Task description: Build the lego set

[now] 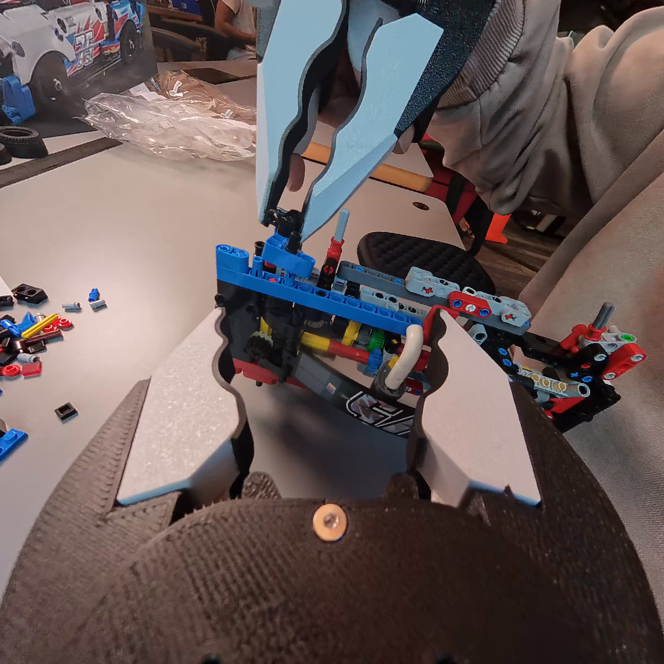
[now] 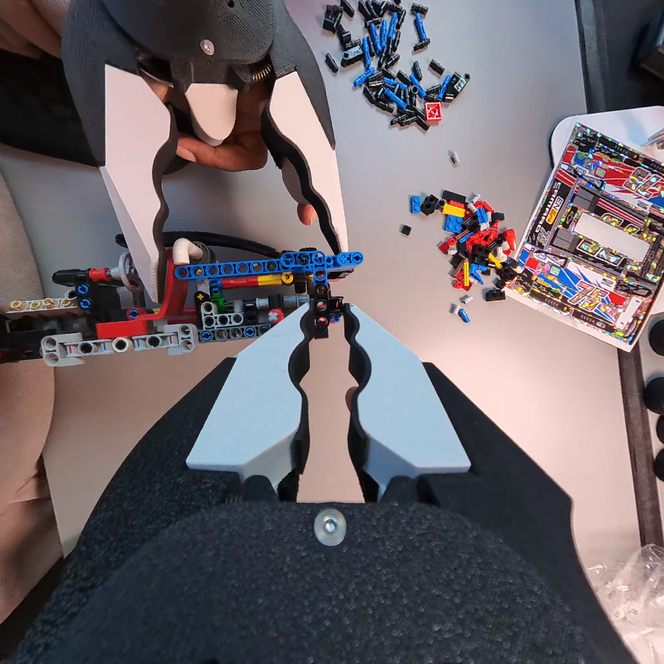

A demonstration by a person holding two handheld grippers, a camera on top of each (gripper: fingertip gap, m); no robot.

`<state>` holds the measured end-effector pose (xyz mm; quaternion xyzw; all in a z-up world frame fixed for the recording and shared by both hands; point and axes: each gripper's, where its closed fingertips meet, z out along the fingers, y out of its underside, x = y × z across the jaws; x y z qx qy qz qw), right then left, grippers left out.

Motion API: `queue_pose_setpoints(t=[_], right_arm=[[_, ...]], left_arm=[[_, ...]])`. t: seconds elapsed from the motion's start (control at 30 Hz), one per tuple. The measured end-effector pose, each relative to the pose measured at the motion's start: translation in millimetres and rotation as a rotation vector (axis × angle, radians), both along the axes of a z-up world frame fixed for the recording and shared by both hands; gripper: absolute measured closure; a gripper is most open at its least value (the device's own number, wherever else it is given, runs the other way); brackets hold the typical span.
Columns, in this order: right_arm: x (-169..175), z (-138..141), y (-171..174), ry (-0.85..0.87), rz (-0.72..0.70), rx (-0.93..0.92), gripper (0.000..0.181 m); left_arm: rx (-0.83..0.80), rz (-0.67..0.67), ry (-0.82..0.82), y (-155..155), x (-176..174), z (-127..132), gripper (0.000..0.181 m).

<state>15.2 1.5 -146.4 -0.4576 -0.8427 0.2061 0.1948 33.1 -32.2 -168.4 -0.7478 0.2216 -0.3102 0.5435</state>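
Looking through your left wrist view, the left tongs point(image 1: 328, 319) straddle the half-built chassis point(image 1: 359, 323), clamped across its blue beam, held above the bench point(image 1: 125, 233). Over in the right wrist view, your right tongs point(image 2: 327, 305) pinch a small black connector point(image 2: 325, 310) at the frame's end. Piles of loose pieces point(image 2: 470, 244) and the unused sticker sheet point(image 2: 593, 233) suggest you've got plenty left.

- My right gripper point(image 2: 326, 312) is boxed in ahead: lego chassis point(image 2: 215, 305) directly at the tips, left gripper point(image 2: 248, 273) straddling it beyond.
- Loose brick pile point(image 2: 474, 244) ahead-right, sticker sheet point(image 2: 593, 244) further right.
- I see bare table point(image 2: 449, 377) immediately right of the fingers.
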Motion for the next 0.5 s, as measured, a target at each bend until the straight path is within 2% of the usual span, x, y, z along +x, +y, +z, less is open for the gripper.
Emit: queue_pose_setpoints(t=[0.2,0.33,0.5], right_arm=[[1,-1,3,-0.005,-0.004,-0.024,0.168],[-1,9,3,0.006,0.008,-0.038,0.168],[-1,5,4,-0.053,0.02,-0.044,0.168]], left_arm=[[0.0,-0.014,-0.018,-1,1,1,0.079],[0.005,-0.012,-0.029,0,2,3,0.08],[0.016,-0.014,-0.04,0,3,6,0.082]])
